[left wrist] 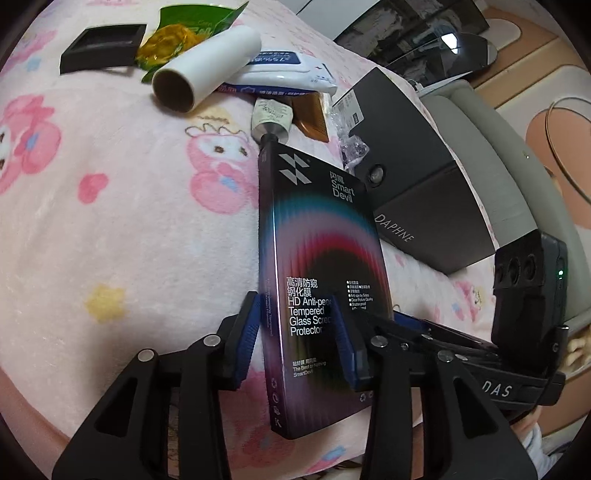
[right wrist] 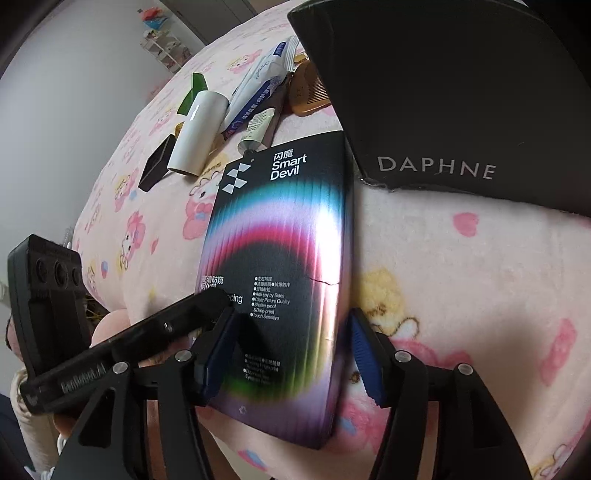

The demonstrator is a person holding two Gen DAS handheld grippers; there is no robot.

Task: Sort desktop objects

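Note:
A dark Smart Devil screen protector box (left wrist: 317,266) with rainbow arcs sits between both grippers on the pink blanket. My left gripper (left wrist: 297,341) has its blue pads pressed on the box's near end. My right gripper (right wrist: 291,354) straddles the same box (right wrist: 284,266); its left pad touches the box and its right pad stands a little off the edge. A black DAPHNE box (left wrist: 417,192) lies just right of it and fills the top right of the right wrist view (right wrist: 461,96).
Further back lie a white roll (left wrist: 207,70), a black tray (left wrist: 103,46), a green and gold wrapper (left wrist: 177,33), a wipes pack (left wrist: 291,70), a small tube (left wrist: 271,118) and a brown comb (left wrist: 314,114). The pink cartoon blanket (left wrist: 110,221) covers the surface.

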